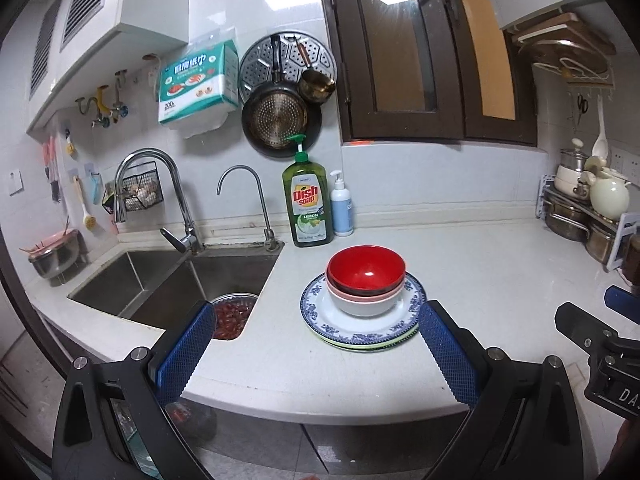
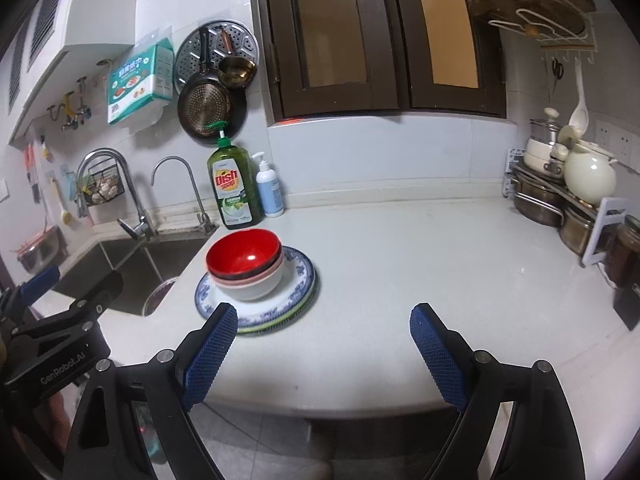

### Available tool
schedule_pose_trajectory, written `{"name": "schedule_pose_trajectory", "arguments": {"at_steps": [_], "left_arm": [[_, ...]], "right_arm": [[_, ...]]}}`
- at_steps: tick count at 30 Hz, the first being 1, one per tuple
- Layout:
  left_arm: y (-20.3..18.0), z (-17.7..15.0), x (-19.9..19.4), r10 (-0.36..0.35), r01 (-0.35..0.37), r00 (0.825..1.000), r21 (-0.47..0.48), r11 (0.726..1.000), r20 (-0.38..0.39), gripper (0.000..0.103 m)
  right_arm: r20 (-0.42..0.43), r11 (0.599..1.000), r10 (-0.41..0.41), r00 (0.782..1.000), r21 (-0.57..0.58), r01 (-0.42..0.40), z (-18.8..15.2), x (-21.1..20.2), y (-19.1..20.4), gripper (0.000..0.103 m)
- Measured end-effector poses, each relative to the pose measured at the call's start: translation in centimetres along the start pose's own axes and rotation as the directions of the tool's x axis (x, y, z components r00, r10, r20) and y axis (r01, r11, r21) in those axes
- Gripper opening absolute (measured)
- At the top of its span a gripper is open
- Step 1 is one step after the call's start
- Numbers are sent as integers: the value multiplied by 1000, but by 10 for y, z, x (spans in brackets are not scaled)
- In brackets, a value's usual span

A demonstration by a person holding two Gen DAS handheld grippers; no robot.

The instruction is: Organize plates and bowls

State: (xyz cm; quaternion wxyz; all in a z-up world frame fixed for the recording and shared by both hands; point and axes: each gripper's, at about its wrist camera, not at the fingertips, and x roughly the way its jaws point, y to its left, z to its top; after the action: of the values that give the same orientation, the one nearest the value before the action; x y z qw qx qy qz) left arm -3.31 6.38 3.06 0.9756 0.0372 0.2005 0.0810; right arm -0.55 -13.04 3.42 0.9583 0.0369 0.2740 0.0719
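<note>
Both the left gripper (image 1: 316,344) and right gripper (image 2: 324,344) hang empty, jaws wide apart, short of the nested bowls (image 1: 366,280) on the stacked plates (image 1: 320,312) near the sink (image 1: 160,280) (looks done): keep clear, don't nudge it.

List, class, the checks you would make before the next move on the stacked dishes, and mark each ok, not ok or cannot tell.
1. Left tongs open and empty: ok.
2. Right tongs open and empty: ok.
3. Red bowl nested in the bowls below: ok.
4. Bowls resting on the blue-patterned plate: ok.
5. Plates stacked evenly: ok, with a green rim showing beneath.
6. How many plates lie in the stack: cannot tell.
</note>
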Motion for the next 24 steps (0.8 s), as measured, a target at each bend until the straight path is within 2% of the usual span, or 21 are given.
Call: {"name": "schedule_pose_trajectory", "arguments": {"at_steps": [11, 24], "left_arm": [[0, -8, -30, -43, 43, 999, 12, 999, 9, 103], [6, -10, -40, -63, 62, 998, 29, 998, 24, 103]], "right_arm": [[44, 999, -33, 999, -2, 33, -17, -47, 1, 89], [56, 999, -42, 998, 6, 42, -22, -63, 10, 89]]}}
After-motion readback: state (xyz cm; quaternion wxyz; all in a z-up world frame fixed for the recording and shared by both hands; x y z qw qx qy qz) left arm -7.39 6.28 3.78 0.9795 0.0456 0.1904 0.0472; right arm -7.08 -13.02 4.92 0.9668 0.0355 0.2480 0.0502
